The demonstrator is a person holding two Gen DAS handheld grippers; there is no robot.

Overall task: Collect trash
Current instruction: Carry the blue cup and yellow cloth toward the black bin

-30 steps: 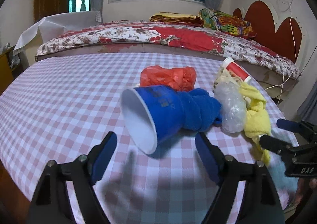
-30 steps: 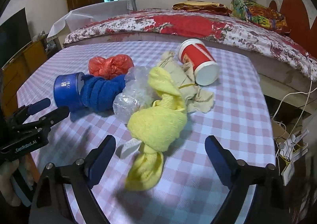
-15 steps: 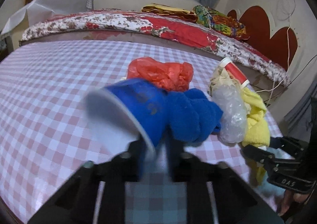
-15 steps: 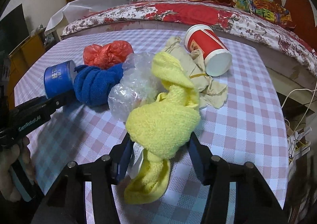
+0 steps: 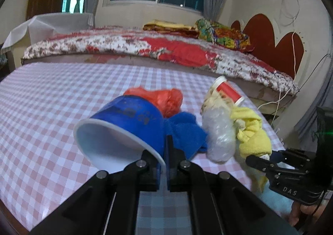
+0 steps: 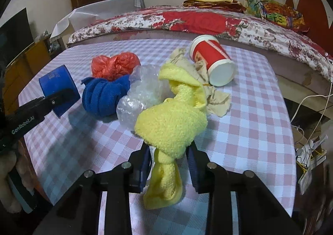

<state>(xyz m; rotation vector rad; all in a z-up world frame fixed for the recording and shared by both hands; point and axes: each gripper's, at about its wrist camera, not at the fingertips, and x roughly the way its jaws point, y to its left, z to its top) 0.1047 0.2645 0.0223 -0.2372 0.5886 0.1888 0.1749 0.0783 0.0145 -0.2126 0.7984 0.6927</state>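
My left gripper (image 5: 165,164) is shut on the lower rim of a blue paper cup (image 5: 129,118), which is tilted with its white mouth toward the camera. The right wrist view shows the cup (image 6: 56,81) and left gripper (image 6: 62,94) at far left. My right gripper (image 6: 168,161) has a yellow cloth (image 6: 172,122) between its jaws, which are still closing and press on its sides; the cloth's tail hangs below. Beside it lie clear crumpled plastic (image 6: 143,97), a blue cloth (image 6: 102,95), a red plastic bag (image 6: 115,64), a beige rag (image 6: 216,99) and a toppled red paper cup (image 6: 212,62).
Everything rests on a table with a pink checked cloth (image 6: 249,126), whose right edge drops off near cables (image 6: 308,143). A bed with a floral cover (image 6: 208,22) runs along the far side. A person's hand (image 6: 8,172) holds the left gripper's handle.
The left jaws went from wide open to shut on the blue cup's rim, and the cup tipped up. The right jaws closed in from wide apart onto the yellow cloth.
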